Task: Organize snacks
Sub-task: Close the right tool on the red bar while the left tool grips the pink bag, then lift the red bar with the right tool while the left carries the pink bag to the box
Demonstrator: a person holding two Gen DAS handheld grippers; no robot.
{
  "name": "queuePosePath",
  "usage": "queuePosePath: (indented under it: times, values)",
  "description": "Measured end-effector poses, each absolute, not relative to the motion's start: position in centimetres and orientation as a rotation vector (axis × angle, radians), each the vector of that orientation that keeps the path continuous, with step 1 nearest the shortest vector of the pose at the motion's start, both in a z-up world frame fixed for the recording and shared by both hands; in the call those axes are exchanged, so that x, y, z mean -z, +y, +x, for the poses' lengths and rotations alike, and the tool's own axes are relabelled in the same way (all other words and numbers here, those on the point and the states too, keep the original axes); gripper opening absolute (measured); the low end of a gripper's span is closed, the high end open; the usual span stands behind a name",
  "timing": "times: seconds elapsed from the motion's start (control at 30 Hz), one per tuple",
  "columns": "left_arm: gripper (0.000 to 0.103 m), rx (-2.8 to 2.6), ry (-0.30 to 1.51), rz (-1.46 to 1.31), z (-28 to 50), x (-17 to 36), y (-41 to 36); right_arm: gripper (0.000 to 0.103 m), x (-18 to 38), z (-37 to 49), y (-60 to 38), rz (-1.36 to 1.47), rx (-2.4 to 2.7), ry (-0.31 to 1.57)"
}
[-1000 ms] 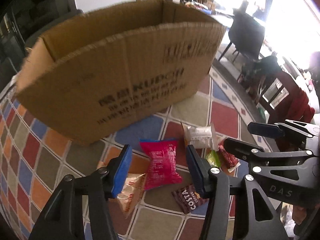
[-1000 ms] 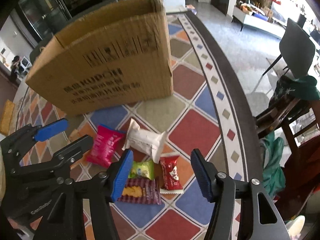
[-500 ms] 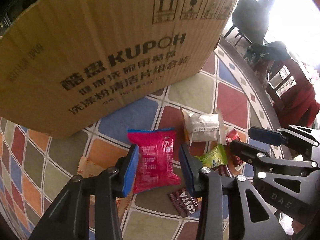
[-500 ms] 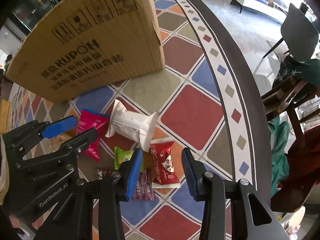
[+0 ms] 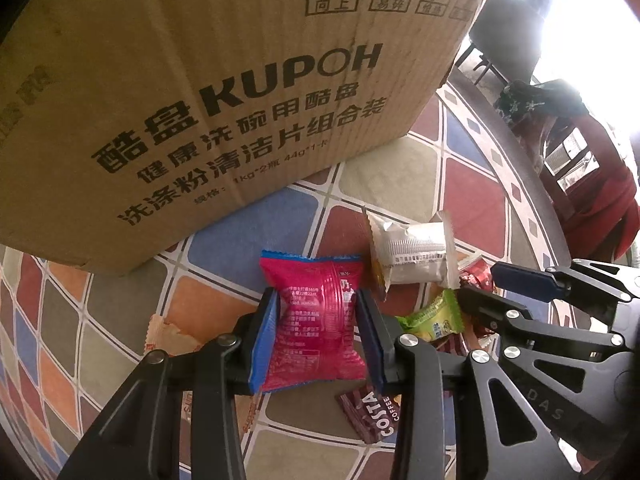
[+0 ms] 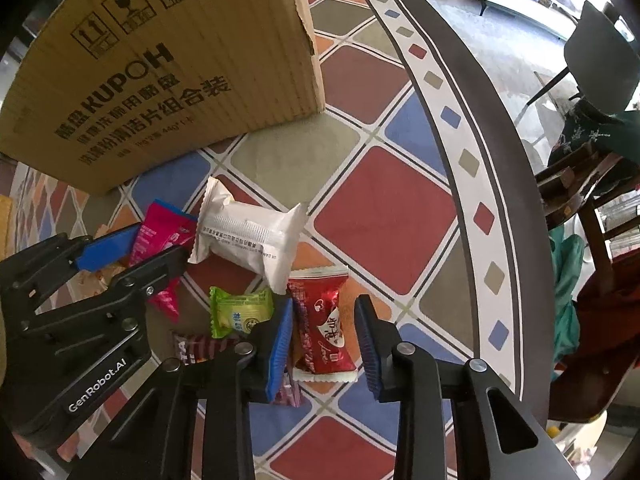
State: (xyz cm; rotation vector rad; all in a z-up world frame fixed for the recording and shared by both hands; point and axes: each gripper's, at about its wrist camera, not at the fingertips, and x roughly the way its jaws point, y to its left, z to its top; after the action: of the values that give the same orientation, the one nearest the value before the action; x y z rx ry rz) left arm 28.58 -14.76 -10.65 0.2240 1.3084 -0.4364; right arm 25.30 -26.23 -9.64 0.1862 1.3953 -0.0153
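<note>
A pile of snack packets lies on a tiled table in front of a brown cardboard box [image 5: 224, 92]. My left gripper [image 5: 316, 338] has its blue pads against both sides of a pink packet [image 5: 316, 320], which lies on the table. My right gripper [image 6: 324, 344] straddles a red packet [image 6: 322, 328] with a gap on each side. A white packet [image 6: 248, 236], a green packet [image 6: 240, 312] and a brown Costa packet [image 5: 372, 412] lie between them.
A beige wrapper [image 5: 172, 332] lies left of the pink packet. The table's dark curved edge [image 6: 500, 128] runs along the right, with chairs [image 6: 600, 56] and red and green cloth beyond it. The box [image 6: 168, 64] stands close behind the snacks.
Both grippers have dropped toward the table and narrowed. The left has closed onto the pink packet; the right has come down around the red packet.
</note>
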Motion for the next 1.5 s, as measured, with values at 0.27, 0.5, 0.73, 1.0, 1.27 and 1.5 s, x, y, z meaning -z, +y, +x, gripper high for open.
queuePosePath:
  times: [0.27, 0.5, 0.73, 1.0, 1.27, 1.5]
  values:
    - [0.039, 0.421, 1.335, 0.230, 29.0, 11.5, -14.8, 0.025, 10.2, 26.1, -26.3, 0.199, 0.013, 1.401]
    - [0.035, 0.419, 1.303, 0.222, 28.0, 10.3, -14.6, 0.024, 9.6, 25.9, -25.6, 0.183, 0.001, 1.375]
    - [0.035, 0.436, 1.243, 0.183, 26.6, 7.6, -13.8, 0.024, 8.0, 24.5, -24.9, 0.166, -0.011, 1.329]
    - [0.035, 0.444, 1.164, 0.154, 25.4, 4.4, -12.0, 0.024, 4.9, 23.1, -24.2, 0.139, -0.039, 1.244]
    - [0.035, 0.417, 1.039, 0.144, 24.6, 0.1, -10.6, 0.024, 1.0, 22.6, -23.3, 0.124, -0.074, 1.130]
    - [0.035, 0.404, 0.943, 0.110, 24.6, -3.7, -9.2, 0.024, -2.8, 22.4, -22.8, 0.115, -0.075, 1.006]
